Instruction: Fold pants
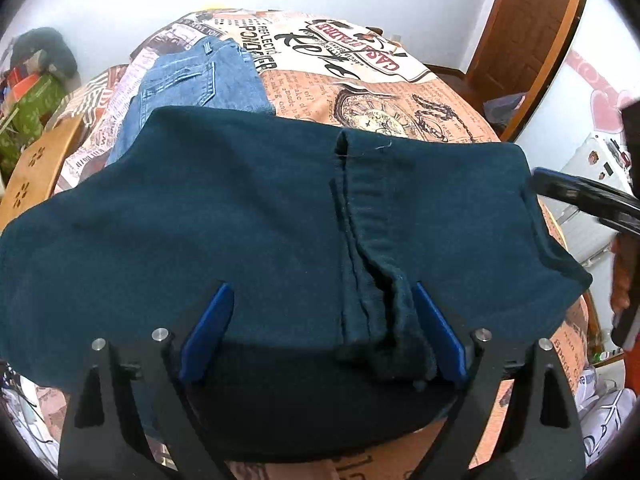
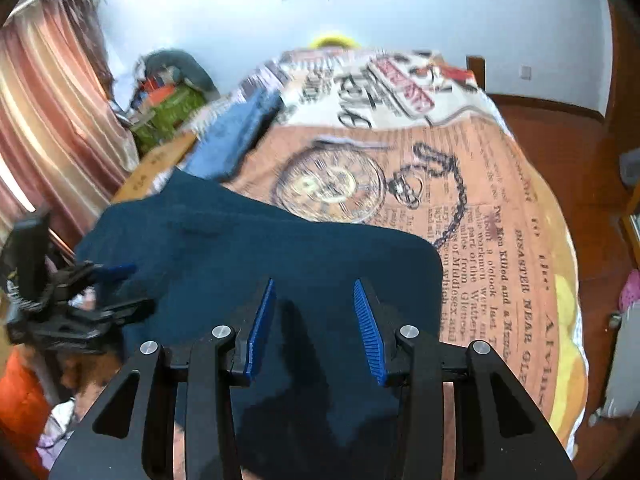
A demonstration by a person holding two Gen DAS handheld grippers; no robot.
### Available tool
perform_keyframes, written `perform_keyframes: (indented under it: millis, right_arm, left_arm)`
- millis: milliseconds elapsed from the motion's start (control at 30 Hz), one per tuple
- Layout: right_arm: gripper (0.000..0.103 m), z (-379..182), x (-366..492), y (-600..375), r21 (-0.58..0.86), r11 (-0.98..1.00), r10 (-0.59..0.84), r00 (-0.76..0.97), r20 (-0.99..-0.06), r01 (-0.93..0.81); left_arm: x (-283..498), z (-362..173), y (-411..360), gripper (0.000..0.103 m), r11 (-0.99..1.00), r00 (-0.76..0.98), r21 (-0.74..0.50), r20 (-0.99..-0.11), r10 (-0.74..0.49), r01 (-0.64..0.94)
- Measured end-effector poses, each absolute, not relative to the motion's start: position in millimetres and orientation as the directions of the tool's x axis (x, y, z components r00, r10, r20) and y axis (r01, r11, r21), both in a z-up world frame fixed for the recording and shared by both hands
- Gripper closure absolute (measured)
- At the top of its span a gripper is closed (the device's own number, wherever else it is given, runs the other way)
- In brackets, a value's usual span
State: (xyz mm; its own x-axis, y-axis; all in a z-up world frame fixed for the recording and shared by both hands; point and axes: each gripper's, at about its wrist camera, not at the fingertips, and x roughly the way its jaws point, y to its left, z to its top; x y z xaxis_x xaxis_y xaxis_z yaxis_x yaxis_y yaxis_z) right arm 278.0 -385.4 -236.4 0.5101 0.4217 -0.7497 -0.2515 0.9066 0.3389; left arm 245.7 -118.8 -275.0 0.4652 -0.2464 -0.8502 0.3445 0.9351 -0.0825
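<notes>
Dark teal pants (image 1: 248,216) lie folded across the near part of the printed tablecloth, and they also show in the right wrist view (image 2: 280,248). My left gripper (image 1: 320,300) is open, its blue pads on either side of the pants' near edge, with a bunched seam (image 1: 384,280) by the right pad. My right gripper (image 2: 314,292) is open and empty just above the pants' right part. It shows as a dark blurred shape in the left wrist view (image 1: 588,200), and the left gripper shows in the right wrist view (image 2: 108,276).
Folded blue jeans (image 1: 200,80) lie further back on the left of the table (image 1: 400,80). A wooden chair back (image 1: 36,168) stands at the left edge. A cluttered pile (image 2: 168,96) sits by the curtain. A wooden door (image 1: 528,40) is at the right.
</notes>
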Motion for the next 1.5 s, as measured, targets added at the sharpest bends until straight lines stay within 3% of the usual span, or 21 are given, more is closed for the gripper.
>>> perform_keyframes:
  millis: [133,367,667,1033,1233,1500]
  right_arm:
    - [0.066,-272,291,-382,0.34,0.91,0.411,0.409,-0.815,-0.238]
    - [0.065,-252,278,-384,0.323,0.921,0.388,0.434,-0.813,-0.219]
    - [0.06,-197,257,-366,0.296,0.914,0.402,0.533,-0.744,-0.276]
    - [0.06,-151,241,-299,0.286,0.866,0.489,0.576,-0.655,-0.41]
    - [0.06,-150,250,-254,0.275,0.84,0.519,0.547,-0.657,-0.467]
    - [0.06,-187,266,-218,0.29,0.836,0.51,0.463,-0.725,-0.467]
  left_arm:
    - [247,-276,-118,0.01,0.932,0.462,-0.094,-0.848,-0.258,0.349]
    - [247,-272,-116,0.01,0.935,0.469,-0.094,-0.845,-0.256,0.343]
    - [222,-222,-89,0.01,0.952,0.614,0.002,-0.765,-0.195,0.305]
    - [187,-172,34,0.01,0.998,0.753,-0.035,-0.656,-0.061,0.051]
    - [182,-187,96,0.01,0.993,0.738,-0.098,-0.675,-0.017,-0.067]
    - [186,-247,154,0.01,0.964,0.624,-0.2,-0.78,-0.048,-0.176]
